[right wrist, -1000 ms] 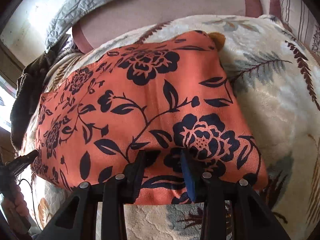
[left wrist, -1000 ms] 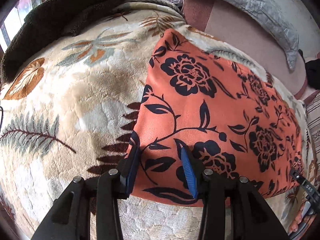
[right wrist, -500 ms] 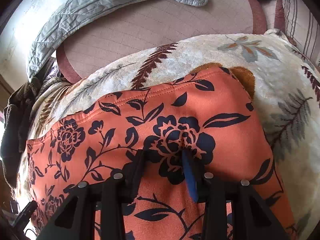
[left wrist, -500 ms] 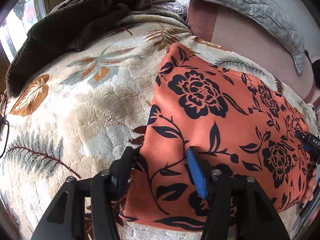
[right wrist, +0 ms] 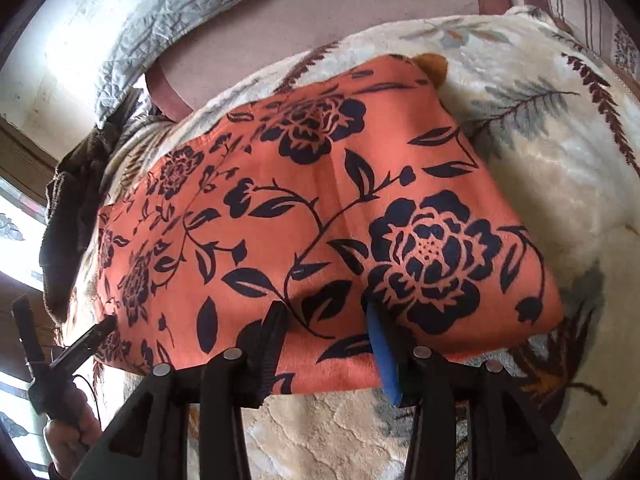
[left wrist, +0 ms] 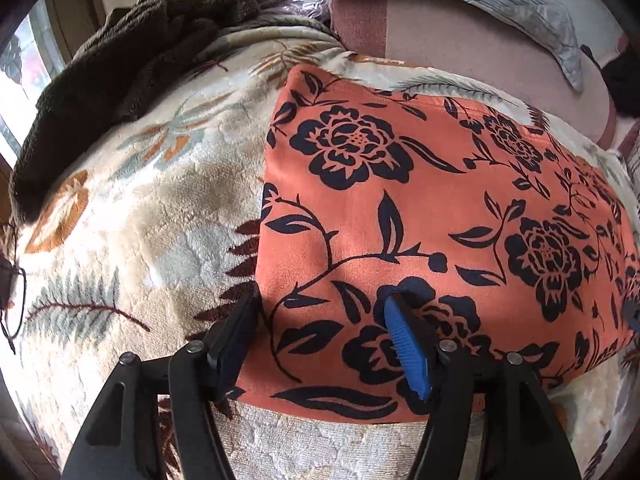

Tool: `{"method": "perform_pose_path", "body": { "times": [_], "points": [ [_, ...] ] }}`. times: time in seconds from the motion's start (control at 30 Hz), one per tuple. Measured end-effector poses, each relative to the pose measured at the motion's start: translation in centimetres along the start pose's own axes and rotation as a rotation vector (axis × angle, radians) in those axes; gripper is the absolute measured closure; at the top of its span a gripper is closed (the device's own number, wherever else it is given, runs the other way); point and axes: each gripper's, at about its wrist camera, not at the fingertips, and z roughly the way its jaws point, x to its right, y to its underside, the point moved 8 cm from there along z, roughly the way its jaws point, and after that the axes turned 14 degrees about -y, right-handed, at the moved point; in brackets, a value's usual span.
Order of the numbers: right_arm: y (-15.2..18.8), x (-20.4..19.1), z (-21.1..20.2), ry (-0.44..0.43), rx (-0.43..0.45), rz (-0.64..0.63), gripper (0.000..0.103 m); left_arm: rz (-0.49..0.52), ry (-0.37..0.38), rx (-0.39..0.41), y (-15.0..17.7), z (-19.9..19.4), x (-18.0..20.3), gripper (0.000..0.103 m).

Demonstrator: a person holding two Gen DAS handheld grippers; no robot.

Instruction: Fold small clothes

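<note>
An orange floral cloth (left wrist: 420, 208) is spread flat ahead of the left gripper (left wrist: 324, 340) and right gripper (right wrist: 324, 344), both held spread apart.

We saw a bed covered by a cream plush blanket (left wrist: 132, 216) printed with grey fern fronds and orange leaves. A dark brown fleece throw (left wrist: 120, 72) lay heaped at its far left corner, beside a bright window (left wrist: 24, 76). Along the far side ran a dusty-pink padded headboard (left wrist: 460, 36), with a grey quilted cover (right wrist: 188, 4) draped across its top. Daylight fell from the left.
</note>
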Motion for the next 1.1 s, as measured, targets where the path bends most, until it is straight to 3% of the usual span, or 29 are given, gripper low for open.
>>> {"method": "perform_pose_path", "body": {
  "times": [0.07, 0.13, 0.17, 0.3, 0.47, 0.57, 0.73, 0.83, 0.87, 0.9, 0.93, 0.97, 1.1],
  "points": [
    [0.4, -0.3, -1.6, -0.067, 0.026, 0.053, 0.057, -0.020, 0.027, 0.007, 0.4, -1.1, -0.3, 0.036],
    [1.0, -0.1, -3.5, -0.146, 0.081, 0.132, 0.042, -0.065, 0.077, -0.020, 1.2, -1.9, -0.8, 0.036],
    [1.5, 0.2, -4.3, -0.173, 0.107, 0.171, 0.040, -0.092, 0.101, -0.034, 1.6, -2.4, -1.1, 0.036],
    [4.1, 2.0, -5.6, -0.288, 0.142, 0.353, 0.038, -0.179, 0.215, -0.077, 4.0, -4.4, -1.5, 0.036],
    [4.8, 5.3, -4.5, -0.378, 0.184, 0.600, 0.036, -0.423, 0.417, -0.260, 6.0, -2.5, -2.3, 0.035],
    [4.0, 7.1, -3.4, -0.416, 0.232, 0.705, 0.036, -0.508, 0.478, -0.267, 5.1, -1.3, -2.6, 0.034],
    [1.2, 8.0, -2.1, -0.462, 0.293, 0.722, 0.036, -0.691, 0.610, -0.245, 2.2, 1.2, -3.0, 0.028],
    [-0.4, 7.6, -1.6, -0.470, 0.312, 0.695, 0.034, -0.710, 0.619, -0.203, 1.3, 1.5, -2.5, 0.030],
    [-0.9, 7.5, -1.7, -0.468, 0.324, 0.667, 0.034, -0.698, 0.603, -0.189, 1.1, 1.5, -2.3, 0.046],
    [-1.4, 7.4, -1.5, -0.448, 0.324, 0.638, 0.042, -0.669, 0.585, -0.191, 0.9, 1.6, -2.0, 0.078],
    [-1.8, 7.3, -1.4, -0.415, 0.324, 0.599, 0.077, -0.644, 0.571, -0.201, 0.9, 1.8, -1.6, 0.080],
    [-1.9, 7.4, -1.1, -0.372, 0.310, 0.569, 0.089, -0.651, 0.564, -0.199, 0.8, 2.2, -1.8, 0.080],
    [-2.3, 6.1, -2.7, -0.345, 0.374, 0.494, 0.090, -0.630, 0.554, -0.143, 0.8, 0.2, -2.8, 0.083]
  ]
}}
